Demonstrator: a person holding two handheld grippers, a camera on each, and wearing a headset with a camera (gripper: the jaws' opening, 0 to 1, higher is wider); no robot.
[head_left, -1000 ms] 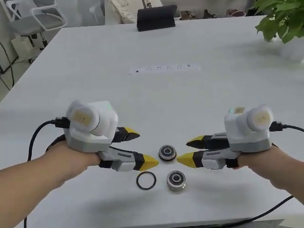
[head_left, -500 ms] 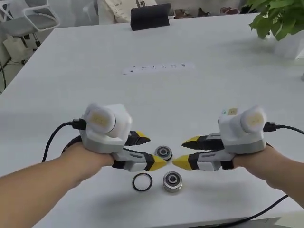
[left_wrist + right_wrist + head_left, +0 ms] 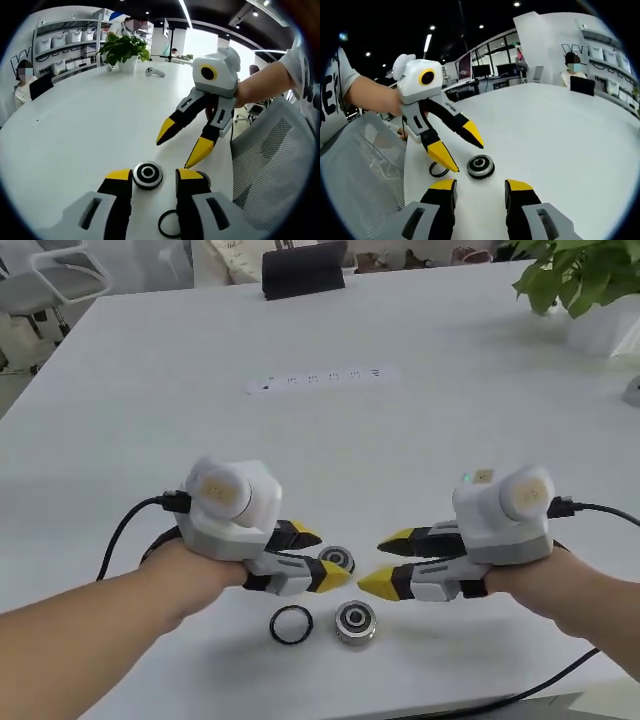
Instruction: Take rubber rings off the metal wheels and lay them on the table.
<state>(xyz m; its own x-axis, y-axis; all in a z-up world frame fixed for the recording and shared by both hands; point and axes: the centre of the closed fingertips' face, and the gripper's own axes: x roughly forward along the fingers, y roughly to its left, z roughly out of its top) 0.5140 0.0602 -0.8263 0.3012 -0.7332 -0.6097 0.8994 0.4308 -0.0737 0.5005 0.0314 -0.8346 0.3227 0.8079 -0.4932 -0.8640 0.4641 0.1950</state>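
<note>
Black rubber ring (image 3: 291, 624) is seen, head view, flat on the table (image 3: 420, 430) beside the near wheel (image 3: 355, 622). Left gripper view: the far wheel (image 3: 147, 175) is framed by the left gripper (image 3: 152, 176), spread and empty. Right gripper view: the right gripper (image 3: 481, 185) is held spread, empty.

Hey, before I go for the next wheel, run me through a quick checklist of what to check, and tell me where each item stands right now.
1. Left tool open: ok, jaws apart, nothing held.
2. Right tool open: ok, jaws apart, nothing held.
3. Far wheel lined up with the left tool: ok, it sits between the jaw tips in the left gripper view.
4. Rubber on the far wheel: ok, its outer band looks dark.
5. Loose ring out of the way: ok, flat on the table beside the near wheel.
6. Left tool touching the far wheel: cannot tell.
</note>
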